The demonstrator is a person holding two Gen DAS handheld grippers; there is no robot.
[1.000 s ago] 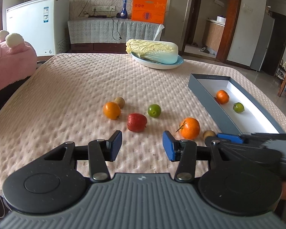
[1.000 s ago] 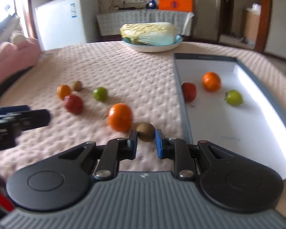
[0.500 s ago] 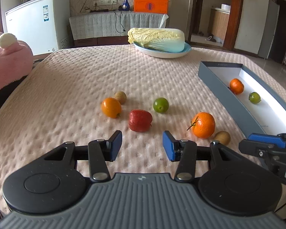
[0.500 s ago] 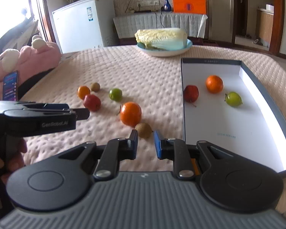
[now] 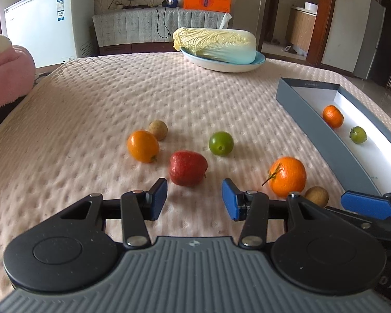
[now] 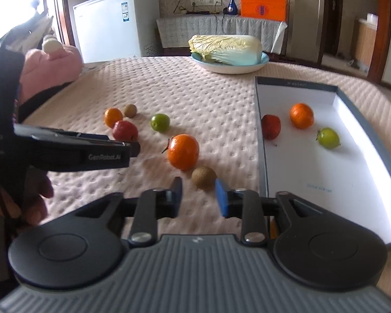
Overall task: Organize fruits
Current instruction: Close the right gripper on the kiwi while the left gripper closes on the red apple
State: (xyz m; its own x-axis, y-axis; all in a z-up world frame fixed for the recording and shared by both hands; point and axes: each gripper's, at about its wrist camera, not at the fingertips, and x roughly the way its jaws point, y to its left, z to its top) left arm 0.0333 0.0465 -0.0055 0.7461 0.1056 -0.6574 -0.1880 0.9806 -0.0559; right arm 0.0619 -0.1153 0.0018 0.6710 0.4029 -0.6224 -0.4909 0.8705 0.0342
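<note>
- Quilted pink bedspread (image 5: 96,99), dimpled, soft; cabbage (image 5: 216,43) on a plate behind.
- Right gripper (image 6: 198,198): jaws just opening, nothing between them; small brown fruit (image 6: 203,178), probably a kiwi, just ahead.
- Left gripper (image 5: 194,199): open, empty, facing the red fruit (image 5: 188,168).
- Step: picking up loose fruit. Next: close gently, carry to the grey box (image 6: 352,182).

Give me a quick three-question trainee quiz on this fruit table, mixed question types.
1. How many fruits lie in the box?
2. True or false: the cabbage sits in the box.
3. Which fruit is nearest the right tool: A kiwi, B lime, C apple?

Key: 1. Three. 2. False; it lies on a plate. 3. A.
</note>
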